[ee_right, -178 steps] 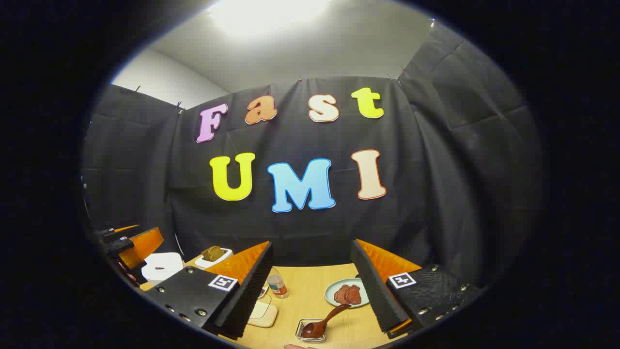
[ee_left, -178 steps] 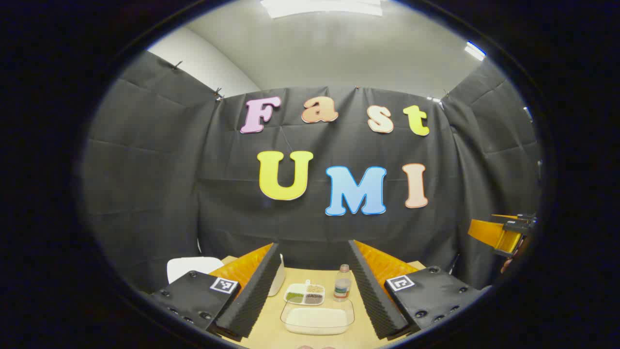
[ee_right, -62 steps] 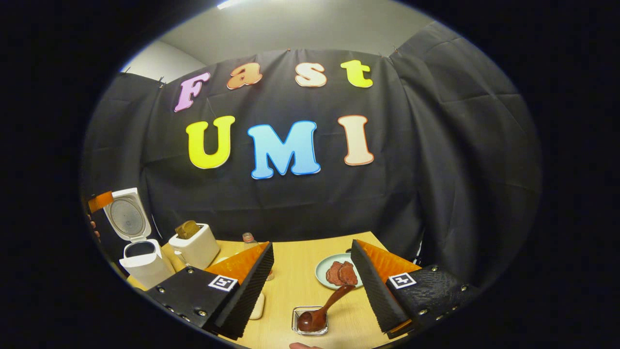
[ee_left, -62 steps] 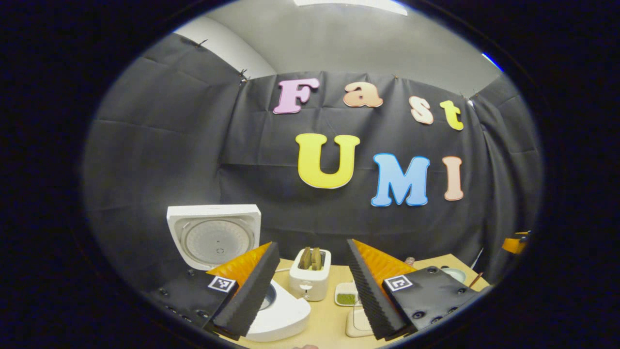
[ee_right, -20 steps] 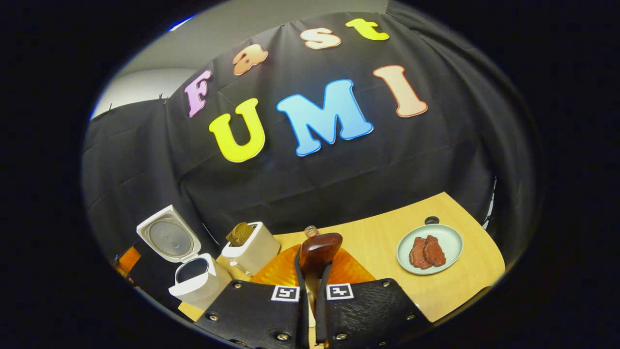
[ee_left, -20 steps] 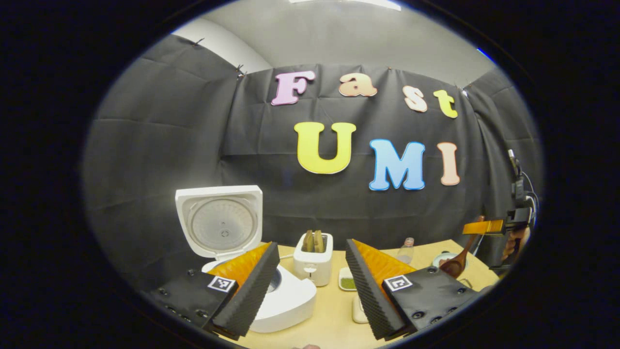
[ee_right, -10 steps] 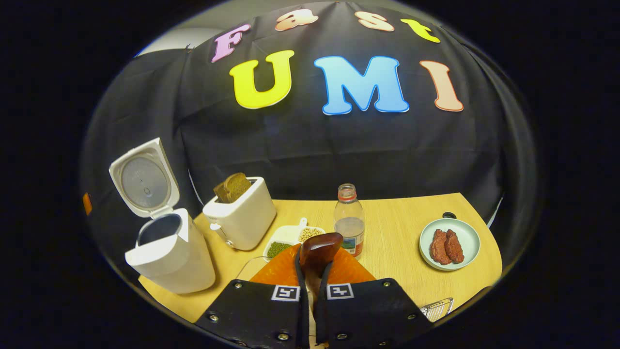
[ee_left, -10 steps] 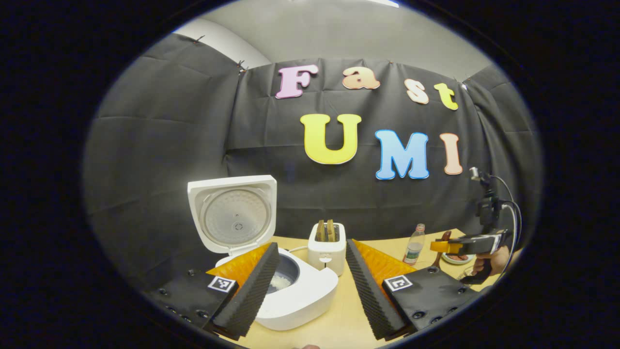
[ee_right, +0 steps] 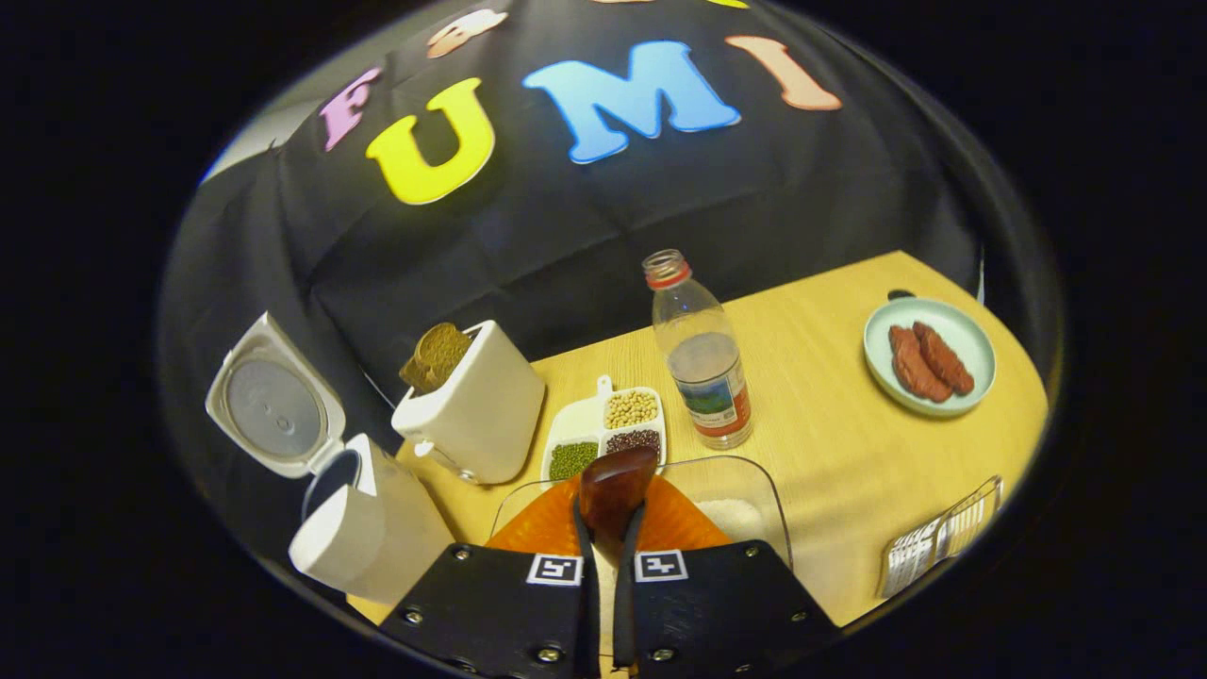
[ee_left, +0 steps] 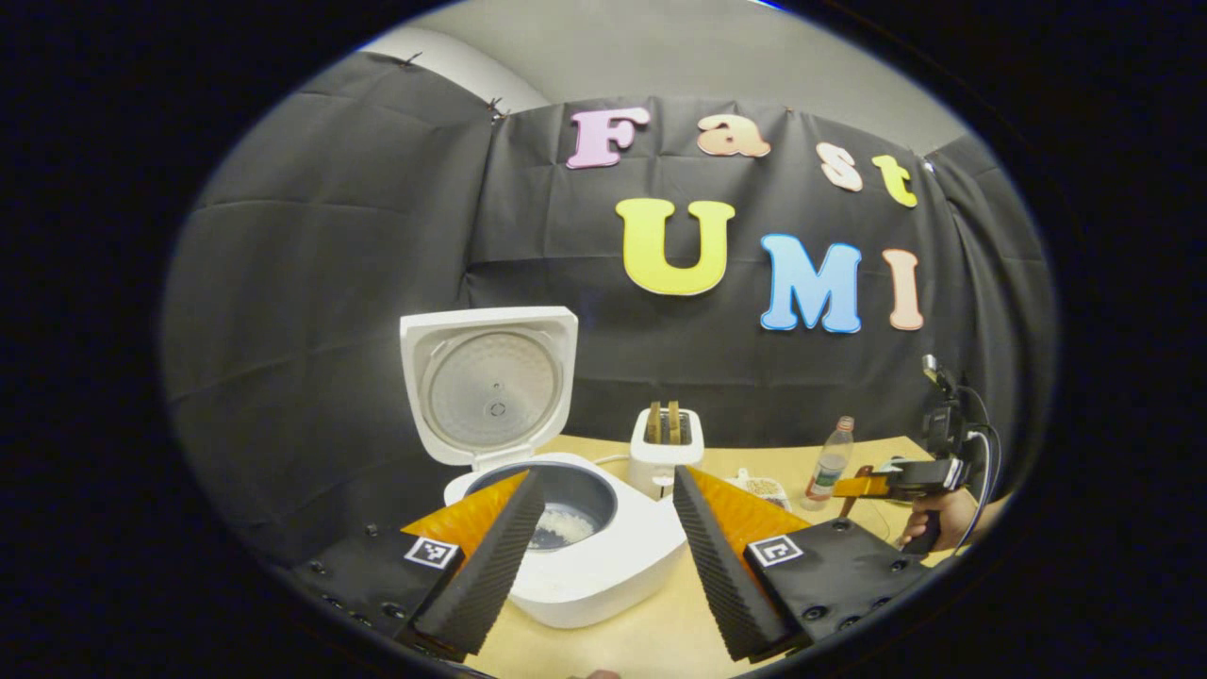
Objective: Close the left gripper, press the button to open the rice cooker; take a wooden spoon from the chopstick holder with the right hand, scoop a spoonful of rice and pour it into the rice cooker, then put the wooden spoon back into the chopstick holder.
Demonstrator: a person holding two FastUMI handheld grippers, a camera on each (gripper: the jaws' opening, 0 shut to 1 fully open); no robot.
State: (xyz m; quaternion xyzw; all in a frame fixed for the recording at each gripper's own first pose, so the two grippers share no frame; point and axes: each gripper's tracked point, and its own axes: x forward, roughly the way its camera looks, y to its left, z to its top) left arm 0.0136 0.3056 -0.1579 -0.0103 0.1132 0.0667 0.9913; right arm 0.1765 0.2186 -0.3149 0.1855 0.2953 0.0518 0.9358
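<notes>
Flanking rice container (ee_right: 745, 500): bottle (ee_right: 702, 363), bean tray (ee_right: 608, 429) (toaster (ee_right: 476, 405) further left).

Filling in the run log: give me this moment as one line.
cooker: lid open | right tongs: shut on spoon, above rice dish | left tongs: open, at cooker | scoop: not yet

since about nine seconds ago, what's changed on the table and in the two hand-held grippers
The rice cooker, shut then, now stands open, lid up, some rice inside. The right hand-held gripper, open then, has closed on the wooden spoon, lifted it from its holder and swung over the clear rice tray. The left hand-held gripper is open as before. Toaster, bottle and plate stayed put.
</notes>
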